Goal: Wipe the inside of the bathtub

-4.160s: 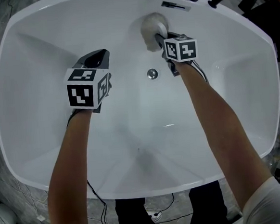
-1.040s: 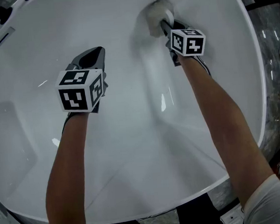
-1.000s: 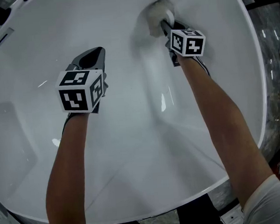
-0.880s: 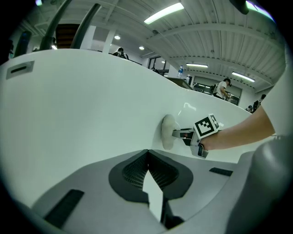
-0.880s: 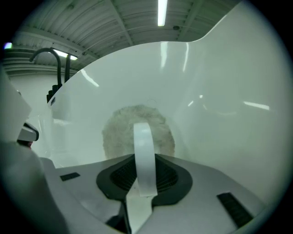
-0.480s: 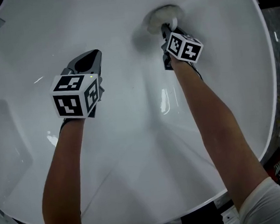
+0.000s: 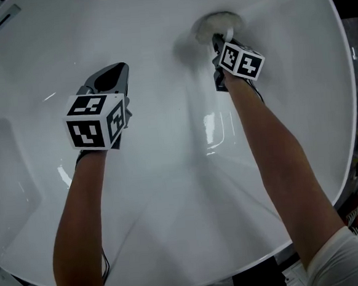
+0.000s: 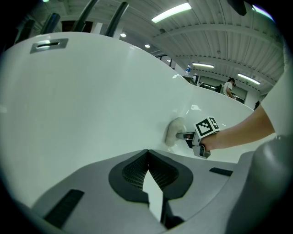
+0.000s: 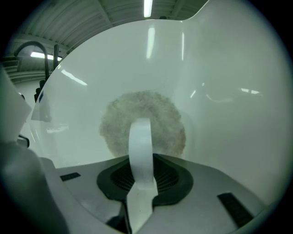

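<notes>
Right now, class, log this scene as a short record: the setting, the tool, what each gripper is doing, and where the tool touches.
setting: white bathtub, seen from above
tool: round fluffy wiping pad with a white strap on its back
right gripper: shut on the white strap, with the pad flat against the tub's inner wall
left gripper: shut and holding nothing, inside the tub, apart from the pad
other fixture: overflow slot on the tub wall
</notes>
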`<state>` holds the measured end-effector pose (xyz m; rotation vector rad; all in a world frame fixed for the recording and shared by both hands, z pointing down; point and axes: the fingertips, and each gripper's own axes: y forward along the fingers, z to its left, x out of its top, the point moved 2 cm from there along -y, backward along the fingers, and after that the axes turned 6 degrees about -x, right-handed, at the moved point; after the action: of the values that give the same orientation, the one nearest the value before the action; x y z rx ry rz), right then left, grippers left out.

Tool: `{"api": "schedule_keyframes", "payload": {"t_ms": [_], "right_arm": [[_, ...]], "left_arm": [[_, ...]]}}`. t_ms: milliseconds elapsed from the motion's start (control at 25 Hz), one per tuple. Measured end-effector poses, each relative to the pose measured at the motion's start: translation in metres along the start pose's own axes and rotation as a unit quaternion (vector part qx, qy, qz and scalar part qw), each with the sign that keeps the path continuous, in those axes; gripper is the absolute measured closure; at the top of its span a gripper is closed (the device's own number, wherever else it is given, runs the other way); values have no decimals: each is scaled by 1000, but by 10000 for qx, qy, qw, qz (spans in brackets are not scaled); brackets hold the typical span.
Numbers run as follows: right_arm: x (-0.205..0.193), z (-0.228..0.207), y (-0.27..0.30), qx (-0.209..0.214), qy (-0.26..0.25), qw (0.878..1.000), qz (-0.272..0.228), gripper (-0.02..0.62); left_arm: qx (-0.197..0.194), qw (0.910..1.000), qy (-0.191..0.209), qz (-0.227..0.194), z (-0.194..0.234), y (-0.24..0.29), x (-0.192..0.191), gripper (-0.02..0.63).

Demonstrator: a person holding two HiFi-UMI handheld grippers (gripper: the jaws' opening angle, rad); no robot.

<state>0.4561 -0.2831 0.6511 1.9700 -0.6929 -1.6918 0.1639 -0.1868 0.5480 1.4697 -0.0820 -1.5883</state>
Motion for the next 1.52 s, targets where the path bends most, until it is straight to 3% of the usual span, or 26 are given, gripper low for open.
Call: {"api": "schedule_keyframes", "payload": {"t_ms": [120,280,360,1520], "right_arm": [[-8,26,-3,56,197,9998,42,512],[-34,125,2,190,232,9994,160,512],[-38,147,3,251,216,9992,204,512],[-48,162,10,507,255,9976,405,512]], "left_arm": [[90,9999,-53,4,19,-21,-7,597],[182,9997,-137,22,89,-78,-34,597],[207,9996,-179,23,101,-90,-38,597],[303,9993,-228,-22,92,-82,-37,597]]}}
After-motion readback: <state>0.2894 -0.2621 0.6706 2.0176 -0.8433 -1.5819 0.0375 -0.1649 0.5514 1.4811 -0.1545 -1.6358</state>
